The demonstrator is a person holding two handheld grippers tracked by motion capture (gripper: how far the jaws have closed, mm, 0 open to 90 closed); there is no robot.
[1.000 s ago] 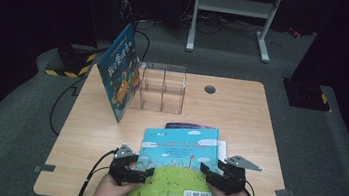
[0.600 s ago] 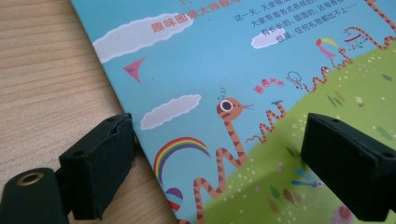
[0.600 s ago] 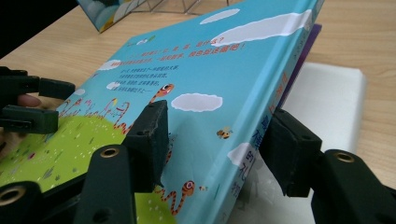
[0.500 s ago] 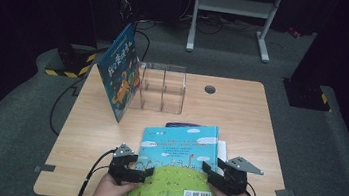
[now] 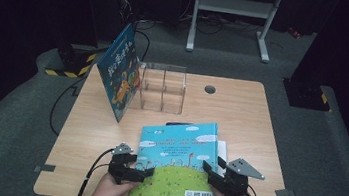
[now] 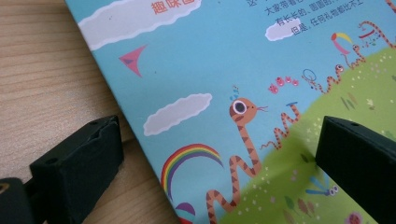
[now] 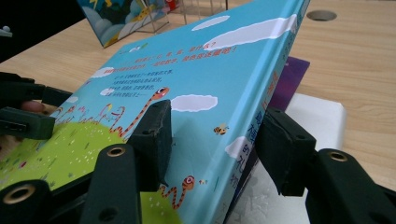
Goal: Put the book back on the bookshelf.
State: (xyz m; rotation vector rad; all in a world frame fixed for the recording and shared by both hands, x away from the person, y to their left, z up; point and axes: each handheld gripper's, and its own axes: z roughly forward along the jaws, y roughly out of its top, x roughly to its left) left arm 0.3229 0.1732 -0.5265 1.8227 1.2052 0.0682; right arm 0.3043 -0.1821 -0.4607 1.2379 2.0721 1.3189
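A picture book (image 5: 178, 154) with a blue sky and green hill cover lies flat near the table's front edge. My left gripper (image 5: 142, 173) is at its left edge. In the left gripper view the left gripper (image 6: 217, 144) is open and its jaws have just been opening: one jaw over the wood, the other over the book (image 6: 224, 60). My right gripper (image 5: 211, 174) is at the book's right edge. In the right gripper view the right gripper (image 7: 217, 135) has been closing, with the spine edge of the book (image 7: 187, 74) between its jaws and no firm press visible.
A second book (image 5: 117, 73) leans upright against a clear plastic holder (image 5: 161, 89) at the back left. A purple book (image 7: 289, 79) and a white one (image 7: 317, 116) lie under the picture book. A round hole (image 5: 210, 89) sits in the tabletop (image 5: 260, 118).
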